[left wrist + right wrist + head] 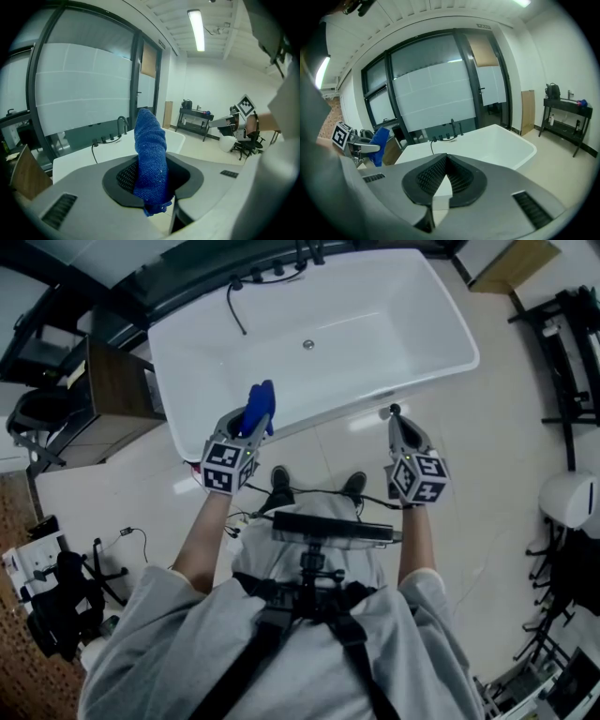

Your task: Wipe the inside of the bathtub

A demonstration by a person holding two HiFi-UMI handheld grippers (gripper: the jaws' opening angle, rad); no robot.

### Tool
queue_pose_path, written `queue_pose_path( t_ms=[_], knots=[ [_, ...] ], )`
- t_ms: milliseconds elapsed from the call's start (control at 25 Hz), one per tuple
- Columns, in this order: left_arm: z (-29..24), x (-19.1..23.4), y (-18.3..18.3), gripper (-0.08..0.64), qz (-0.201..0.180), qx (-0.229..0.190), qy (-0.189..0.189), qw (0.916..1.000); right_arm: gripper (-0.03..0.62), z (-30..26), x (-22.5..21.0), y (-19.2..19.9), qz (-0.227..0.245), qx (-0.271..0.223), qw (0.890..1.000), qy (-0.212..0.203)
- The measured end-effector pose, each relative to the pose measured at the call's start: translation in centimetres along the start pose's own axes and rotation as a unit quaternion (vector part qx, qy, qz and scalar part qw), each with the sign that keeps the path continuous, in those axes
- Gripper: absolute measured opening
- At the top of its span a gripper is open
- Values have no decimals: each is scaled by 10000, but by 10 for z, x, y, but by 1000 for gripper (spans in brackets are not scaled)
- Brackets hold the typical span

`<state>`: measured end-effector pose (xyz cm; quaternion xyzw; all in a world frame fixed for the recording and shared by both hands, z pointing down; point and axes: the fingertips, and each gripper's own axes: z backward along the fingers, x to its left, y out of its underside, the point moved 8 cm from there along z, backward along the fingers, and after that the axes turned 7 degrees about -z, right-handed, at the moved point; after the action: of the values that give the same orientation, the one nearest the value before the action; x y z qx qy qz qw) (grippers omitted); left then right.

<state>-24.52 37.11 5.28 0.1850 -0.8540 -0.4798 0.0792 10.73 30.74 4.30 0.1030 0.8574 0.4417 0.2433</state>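
Pinching a blue cloth (260, 407), left gripper (249, 426) at bathtub (394, 324) near rim; right gripper (395, 412) pressed together outside; black hose (232, 307) droops into tub.

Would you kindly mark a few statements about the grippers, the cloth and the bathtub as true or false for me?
1. The left gripper is shut on a blue cloth. True.
2. The right gripper holds a sponge. False: its jaws are together with nothing between them.
3. The blue cloth is pressed against the floor of the bathtub. False: it sticks up from the jaws in the air, touching no part of the tub.
4. The bathtub has a drain in its floor. True.
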Motion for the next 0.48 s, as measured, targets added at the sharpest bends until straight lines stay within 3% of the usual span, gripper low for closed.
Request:
queue_pose_path(
  t_ms=[480],
  knots=[
    [-3, -8, -4, 120, 27, 20, 28, 10000, 8, -4, -5, -2, 127, 153, 9998, -91]
  ],
)
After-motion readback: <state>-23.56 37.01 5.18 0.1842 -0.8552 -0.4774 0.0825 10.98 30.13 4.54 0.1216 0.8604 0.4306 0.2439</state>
